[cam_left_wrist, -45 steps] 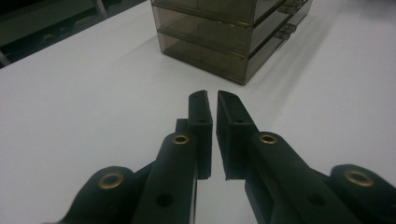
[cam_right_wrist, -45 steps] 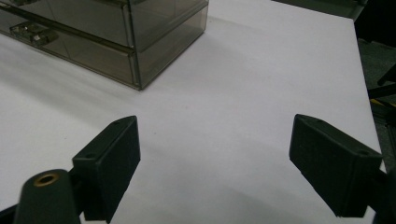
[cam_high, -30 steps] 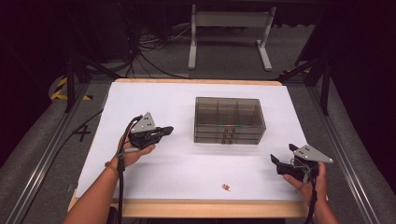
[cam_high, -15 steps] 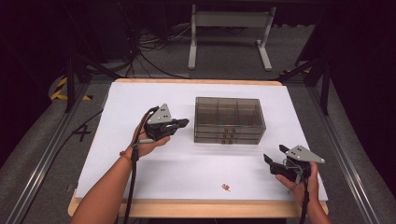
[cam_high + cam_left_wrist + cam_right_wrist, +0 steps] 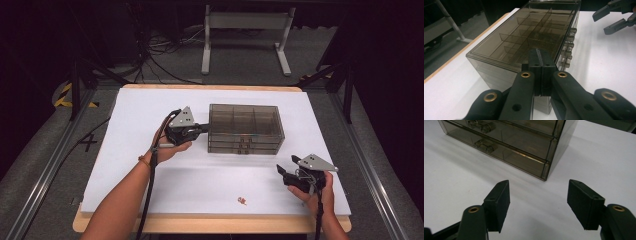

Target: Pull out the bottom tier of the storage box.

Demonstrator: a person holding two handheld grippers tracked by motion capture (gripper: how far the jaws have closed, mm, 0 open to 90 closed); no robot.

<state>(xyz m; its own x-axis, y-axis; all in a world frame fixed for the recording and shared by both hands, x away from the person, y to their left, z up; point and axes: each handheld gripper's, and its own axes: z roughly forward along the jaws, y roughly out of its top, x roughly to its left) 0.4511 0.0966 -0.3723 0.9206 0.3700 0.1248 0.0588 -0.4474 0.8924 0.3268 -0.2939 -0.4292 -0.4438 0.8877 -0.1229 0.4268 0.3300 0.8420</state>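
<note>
Drawer box — touching left hand-held gripper, tips closed.

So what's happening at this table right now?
A person works a gripper in each hand at a smoky clear drawer box on a white table. The left gripper, jaws shut, is at the box's left end, seemingly bracing it. The right gripper hangs open near the box's front right corner, gripping nothing. A small reddish piece lies near the front edge.

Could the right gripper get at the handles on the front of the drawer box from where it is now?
Probably yes. The right gripper is open, and bare table lies between it and the drawer box; its handles face it. The left gripper is at the box's far end.
</note>
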